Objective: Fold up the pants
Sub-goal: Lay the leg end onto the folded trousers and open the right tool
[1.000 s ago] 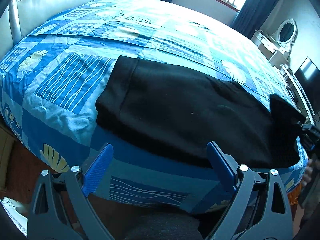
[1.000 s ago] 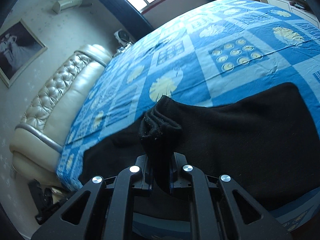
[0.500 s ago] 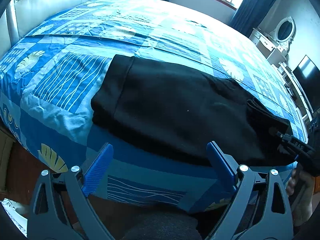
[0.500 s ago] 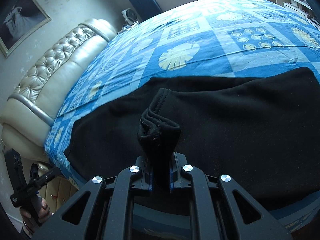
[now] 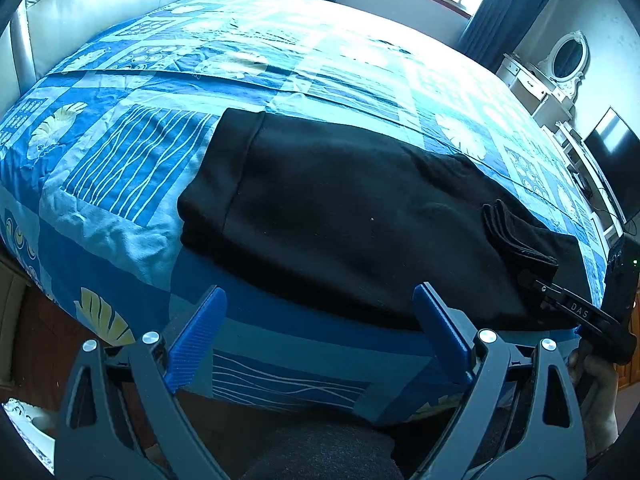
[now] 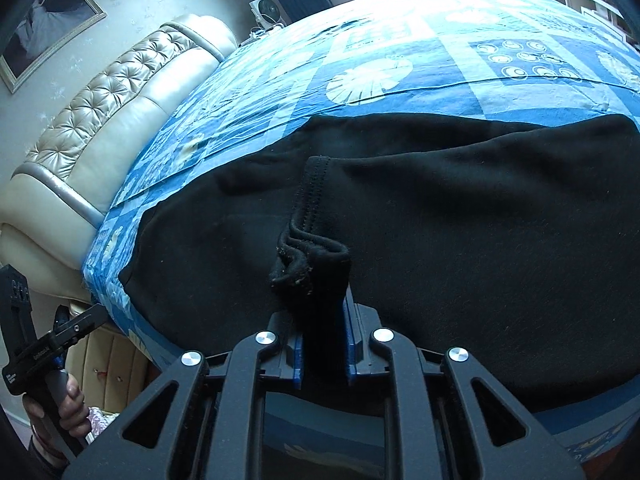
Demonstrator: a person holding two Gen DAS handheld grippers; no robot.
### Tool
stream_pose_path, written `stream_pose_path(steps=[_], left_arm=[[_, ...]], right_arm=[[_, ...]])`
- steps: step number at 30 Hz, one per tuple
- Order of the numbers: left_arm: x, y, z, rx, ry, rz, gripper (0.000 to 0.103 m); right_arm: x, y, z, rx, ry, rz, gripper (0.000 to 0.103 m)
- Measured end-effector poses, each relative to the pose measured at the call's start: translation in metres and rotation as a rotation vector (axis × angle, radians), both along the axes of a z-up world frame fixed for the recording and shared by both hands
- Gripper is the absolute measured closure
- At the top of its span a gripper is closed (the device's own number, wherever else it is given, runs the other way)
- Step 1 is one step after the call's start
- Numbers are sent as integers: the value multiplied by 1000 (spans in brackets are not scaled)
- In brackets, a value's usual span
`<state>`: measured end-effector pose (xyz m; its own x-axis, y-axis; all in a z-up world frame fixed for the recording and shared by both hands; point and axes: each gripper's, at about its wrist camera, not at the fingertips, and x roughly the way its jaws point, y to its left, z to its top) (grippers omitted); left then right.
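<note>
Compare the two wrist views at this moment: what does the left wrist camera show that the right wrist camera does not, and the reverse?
Left wrist only: the open left gripper short of the bed edge, the dressing table mirror and a dark screen.

Right wrist only: the right gripper shut on a bunched hem of the pants, the tufted headboard and a framed picture.

Both: the black pants lying on the blue patterned bedspread.

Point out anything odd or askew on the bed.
The black pants lie mostly flat, but the cuff end is bunched, speckled with pale lint, pinched in the right gripper. The left gripper is open and empty.
</note>
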<state>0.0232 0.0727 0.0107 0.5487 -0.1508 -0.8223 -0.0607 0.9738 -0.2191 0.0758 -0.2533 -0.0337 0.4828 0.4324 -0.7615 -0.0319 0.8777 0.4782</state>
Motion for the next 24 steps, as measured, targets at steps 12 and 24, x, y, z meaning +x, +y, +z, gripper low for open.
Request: stream_pose_path(steps=[12, 24], left_arm=[[0, 0, -1, -1, 4, -1, 9], [1, -4, -3, 3, 7, -16, 9]], right_arm=[[-10, 8, 8, 98, 1, 36, 59], [-12, 18, 4, 100, 13, 60, 54]])
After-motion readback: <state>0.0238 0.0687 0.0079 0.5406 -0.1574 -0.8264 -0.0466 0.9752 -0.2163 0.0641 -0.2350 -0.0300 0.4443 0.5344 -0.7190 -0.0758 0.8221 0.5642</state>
